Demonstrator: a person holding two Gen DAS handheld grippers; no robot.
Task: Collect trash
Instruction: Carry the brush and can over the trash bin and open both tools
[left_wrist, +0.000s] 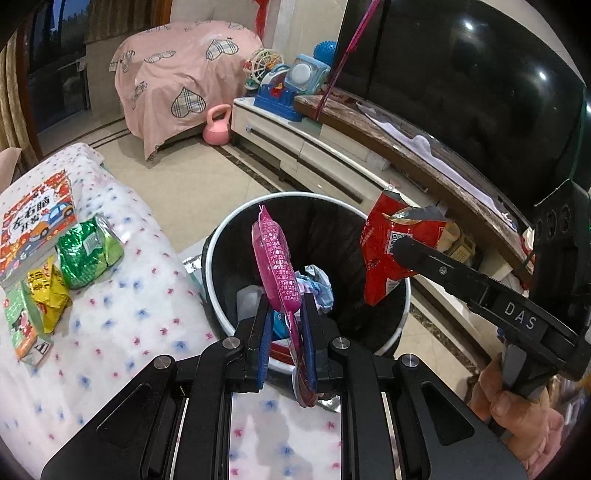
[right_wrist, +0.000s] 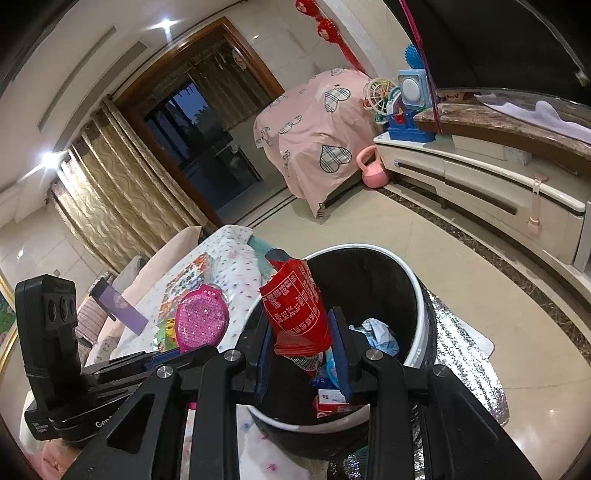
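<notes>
My left gripper (left_wrist: 286, 314) is shut on a pink wrapper (left_wrist: 275, 258) and holds it above the near rim of the black trash bin (left_wrist: 218, 236). My right gripper (right_wrist: 301, 325) is shut on a red snack bag (right_wrist: 295, 306) and holds it over the bin (right_wrist: 421, 314). The red bag (left_wrist: 384, 251) also shows in the left wrist view over the bin's right rim. The pink wrapper (right_wrist: 201, 321) shows in the right wrist view, left of the bin. Crumpled paper (left_wrist: 317, 280) and other wrappers lie inside the bin.
A green wrapper (left_wrist: 88, 251), a yellow wrapper (left_wrist: 48, 291) and a picture book (left_wrist: 35, 225) lie on the dotted white cloth (left_wrist: 122, 314) to the left. A TV cabinet (left_wrist: 314, 147) with toys stands behind. A pink kettlebell (left_wrist: 218, 127) sits on the floor.
</notes>
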